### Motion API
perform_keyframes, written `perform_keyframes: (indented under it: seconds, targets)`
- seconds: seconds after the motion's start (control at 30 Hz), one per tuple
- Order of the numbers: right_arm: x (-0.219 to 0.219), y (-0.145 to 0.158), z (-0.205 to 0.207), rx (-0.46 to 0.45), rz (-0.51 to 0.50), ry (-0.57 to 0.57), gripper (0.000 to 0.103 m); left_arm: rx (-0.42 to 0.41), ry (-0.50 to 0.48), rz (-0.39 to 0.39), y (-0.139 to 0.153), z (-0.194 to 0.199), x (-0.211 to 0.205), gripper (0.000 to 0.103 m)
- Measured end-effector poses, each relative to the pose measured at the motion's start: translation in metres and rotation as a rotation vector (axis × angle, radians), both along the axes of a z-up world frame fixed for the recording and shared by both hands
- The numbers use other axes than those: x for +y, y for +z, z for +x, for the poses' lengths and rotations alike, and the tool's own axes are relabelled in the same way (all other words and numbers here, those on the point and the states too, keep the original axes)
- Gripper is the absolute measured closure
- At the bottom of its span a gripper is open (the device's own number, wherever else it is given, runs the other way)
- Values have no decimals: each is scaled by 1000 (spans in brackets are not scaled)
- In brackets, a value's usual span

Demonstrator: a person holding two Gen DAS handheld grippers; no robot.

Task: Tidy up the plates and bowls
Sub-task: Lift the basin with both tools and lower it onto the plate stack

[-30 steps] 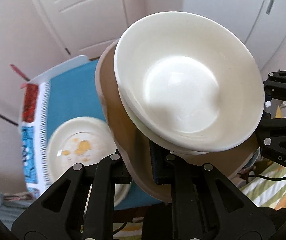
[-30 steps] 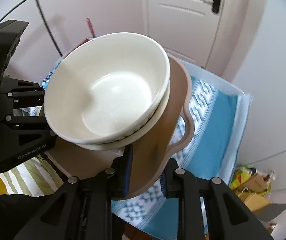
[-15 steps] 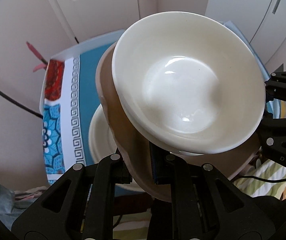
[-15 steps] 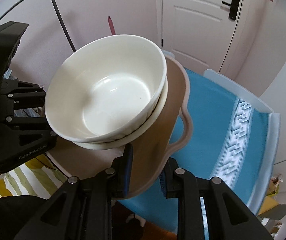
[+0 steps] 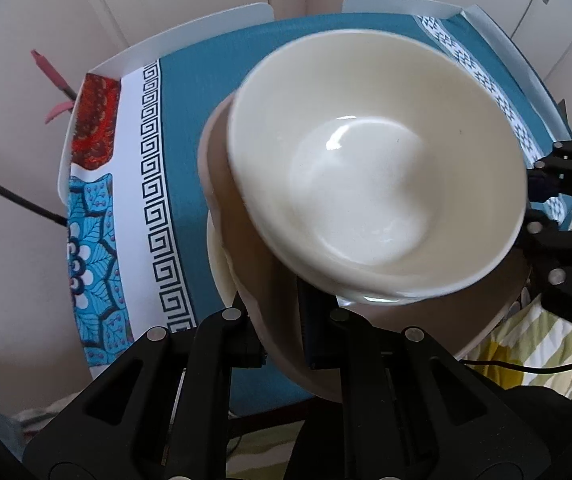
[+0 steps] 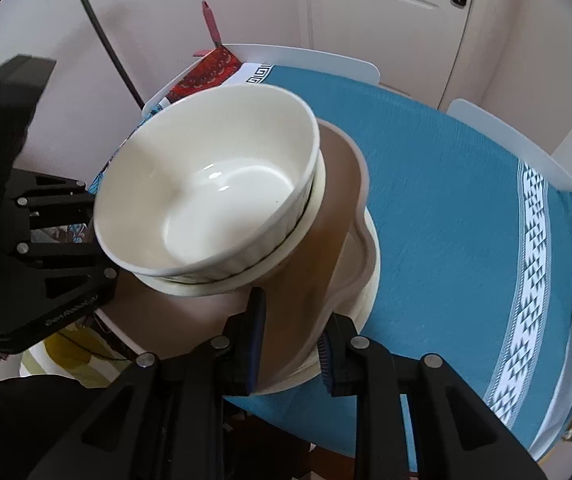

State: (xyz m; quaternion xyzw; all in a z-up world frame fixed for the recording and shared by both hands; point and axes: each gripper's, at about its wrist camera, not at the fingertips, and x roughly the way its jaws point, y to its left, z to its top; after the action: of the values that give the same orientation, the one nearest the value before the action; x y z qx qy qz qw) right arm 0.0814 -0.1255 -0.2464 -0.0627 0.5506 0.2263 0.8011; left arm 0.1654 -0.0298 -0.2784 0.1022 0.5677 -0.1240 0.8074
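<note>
Teal patterned tablecloth [image 5: 190, 128] covers the table; white door [image 6: 386, 12] behind it. Left gripper [image 5: 286, 320] pinches the near rim of a brown plate [image 5: 246, 264], jaws pressed onto it. On that plate sits a white bowl [image 5: 374, 184] nested in a shallower white dish [image 6: 314, 208]. Right gripper [image 6: 292, 340] clamps the plate's opposite rim. Under the plate, a cream plate [image 6: 370, 280] rests on the cloth, touching or just below; cannot tell.
</note>
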Motion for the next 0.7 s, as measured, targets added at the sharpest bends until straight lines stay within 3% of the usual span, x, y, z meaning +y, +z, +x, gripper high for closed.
perform_keyframes:
  seconds: [0.27,0.7]
  targets:
    - [-1,0,-3,-3,16,-13,81,-4,-6,6,-1,2,0,94]
    - [-10,-4,4,78,67,-46,81,48,-3,19,-3,3,-5,91]
